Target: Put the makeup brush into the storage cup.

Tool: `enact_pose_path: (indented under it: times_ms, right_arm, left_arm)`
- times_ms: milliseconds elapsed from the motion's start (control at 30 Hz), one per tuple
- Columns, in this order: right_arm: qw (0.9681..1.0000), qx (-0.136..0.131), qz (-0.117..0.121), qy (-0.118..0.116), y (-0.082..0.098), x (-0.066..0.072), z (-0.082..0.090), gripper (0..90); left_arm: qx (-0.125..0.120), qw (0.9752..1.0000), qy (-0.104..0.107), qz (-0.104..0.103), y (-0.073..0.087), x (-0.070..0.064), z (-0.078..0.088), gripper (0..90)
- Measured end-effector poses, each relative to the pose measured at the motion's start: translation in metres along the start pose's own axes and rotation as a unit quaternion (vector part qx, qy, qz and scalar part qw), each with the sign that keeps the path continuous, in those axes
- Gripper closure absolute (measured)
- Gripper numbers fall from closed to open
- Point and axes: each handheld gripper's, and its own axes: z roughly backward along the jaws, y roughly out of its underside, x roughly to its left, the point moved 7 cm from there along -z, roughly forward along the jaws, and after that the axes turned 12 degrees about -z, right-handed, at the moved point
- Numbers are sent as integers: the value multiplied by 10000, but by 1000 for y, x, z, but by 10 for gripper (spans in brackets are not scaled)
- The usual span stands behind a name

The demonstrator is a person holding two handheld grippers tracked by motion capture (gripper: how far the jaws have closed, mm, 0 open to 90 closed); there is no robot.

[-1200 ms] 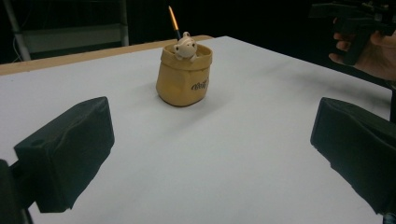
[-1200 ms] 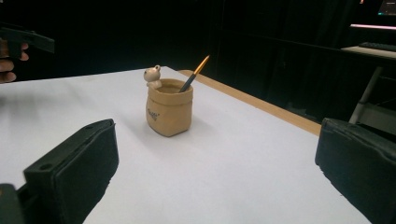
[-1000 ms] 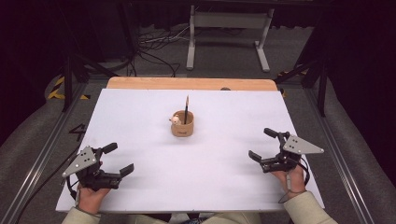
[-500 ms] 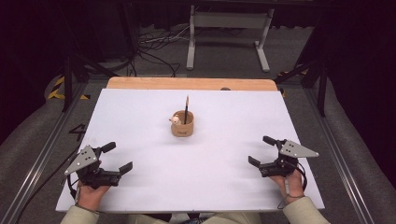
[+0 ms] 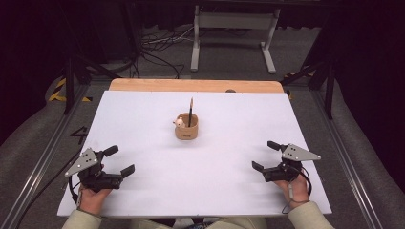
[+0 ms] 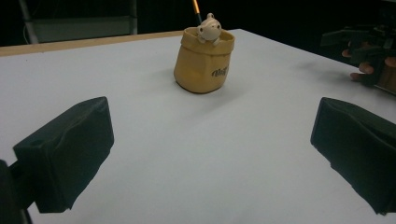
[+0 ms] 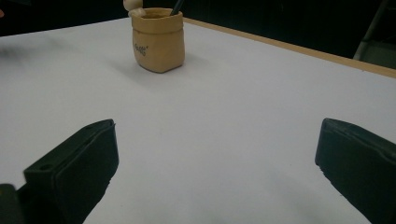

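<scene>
A tan sack-shaped pen holder point(image 5: 186, 128) point(image 6: 204, 60) point(image 7: 158, 40) stands upright at the middle of the white table top point(image 5: 200, 191). A small pale figure point(image 6: 208, 28) perches on its rim and a dark pencil point(image 5: 190, 110) stands in it. My left gripper point(image 5: 118, 160) rests open near the front left corner, jaws wide apart with nothing between them. My right gripper point(image 5: 266, 155) is open near the front right edge, likewise holding nothing. Each is held by a hand and points toward the holder. In the left gripper view the right gripper point(image 6: 369, 42) appears far off.
A wooden strip point(image 5: 196, 85) borders the table's far edge. Beyond it stands a grey metal frame point(image 5: 232, 33) amid cables on the floor. Metal rails point(image 5: 38, 167) run along both sides of the table.
Both grippers have drawn slightly back toward the front edge of the table and stay open. The pen holder has not moved.
</scene>
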Motion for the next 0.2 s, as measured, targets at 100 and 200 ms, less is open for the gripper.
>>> enact_pose_path:
  times_ms: [100, 200]
  right_arm:
    - [10000, -49, -31, -9, -1, 0, 1, 0]
    - [10000, -68, -46, -11, -1, -1, 2, 0]
  left_arm:
    - [-17, 10000, 1, 7, 0, 0, 0, 1]
    - [-23, 10000, 4, 14, 0, 0, 0, 1]
